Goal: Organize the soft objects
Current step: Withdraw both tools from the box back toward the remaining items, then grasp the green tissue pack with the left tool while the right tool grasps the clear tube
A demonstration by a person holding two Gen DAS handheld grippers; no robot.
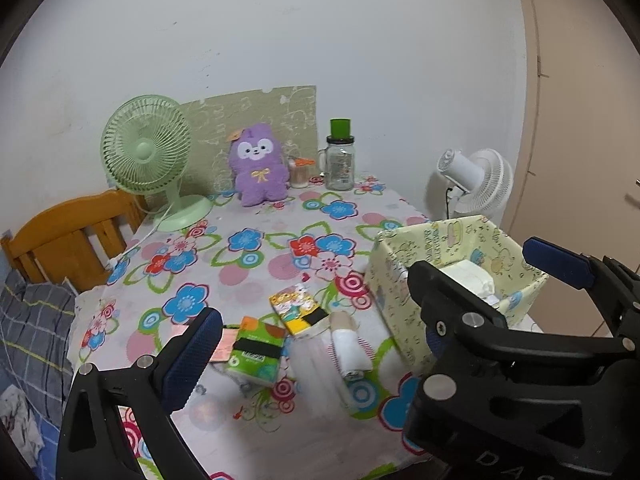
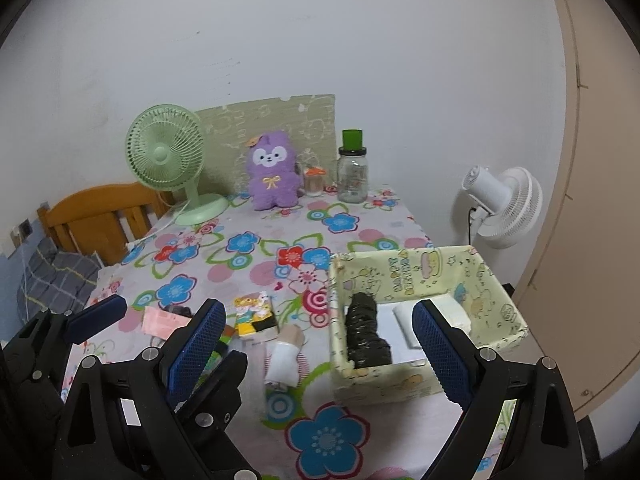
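Leftmost on the flowered tablecloth (image 2: pixel 256 268), a flat pink packet (image 2: pixel 162 322) is seen lying partly behind the gripper fingers. Next to it a green tissue pack (image 1: pixel 256 350) is found, soft-sided and wrapped by a black band, with an orange patch at its top. Just beside that, a yellow tissue pack (image 1: pixel 298 308) printed with cartoon figures is laid at a slant, its lower end also crossed by a black band. A clear plastic sleeve holding a rolled white and beige cloth (image 1: pixel 348 346) is placed to the right of it, close to the box. Farther right, a pale yellow fabric box (image 2: pixel 492 308) with cartoon prints is set near the table's edge; inside it a dark rolled cloth (image 2: pixel 366 330) is stood against the left wall, with folded white items (image 2: pixel 450 312) lying beside it. The left gripper (image 1: pixel 316 344) is held above the packs with its blue-padded fingers (image 1: pixel 192 360) spread wide and nothing between them. The right gripper (image 2: pixel 320 344) is likewise held wide apart and empty, hovering over the box's near corner. At the back, a green fan (image 2: pixel 166 160), a purple plush toy (image 2: pixel 274 170) and a glass jar (image 2: pixel 352 174) are lined up against the wall.
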